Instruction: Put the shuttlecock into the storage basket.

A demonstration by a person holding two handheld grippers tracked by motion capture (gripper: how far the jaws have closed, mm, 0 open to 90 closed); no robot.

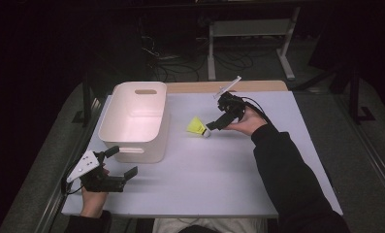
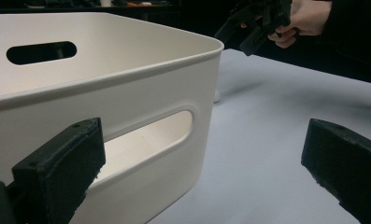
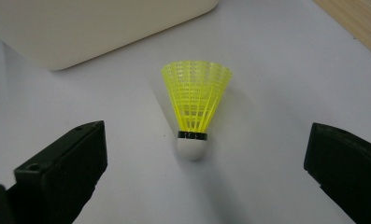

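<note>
While the shuttle (image 3: 195, 103) lies on the mat beside the bin (image 1: 132, 121), the right gripper (image 1: 212, 127) is lined up, jaws wide.
Cork end should be pinched, not the skirt; left gripper (image 1: 118, 164) is parked, jaws spread too.

white bin (image 1: 134, 121): left on table | table (image 1: 219, 170): pale top | cables (image 1: 180, 68): floor beyond

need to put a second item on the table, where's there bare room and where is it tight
Bare room: the wide stretch of pale grey table top between the left gripper and the dark sleeve. Tight: the strip between the white plastic bin and the yellow shuttlecock with its white cork tip, where the open right gripper reaches in.
</note>
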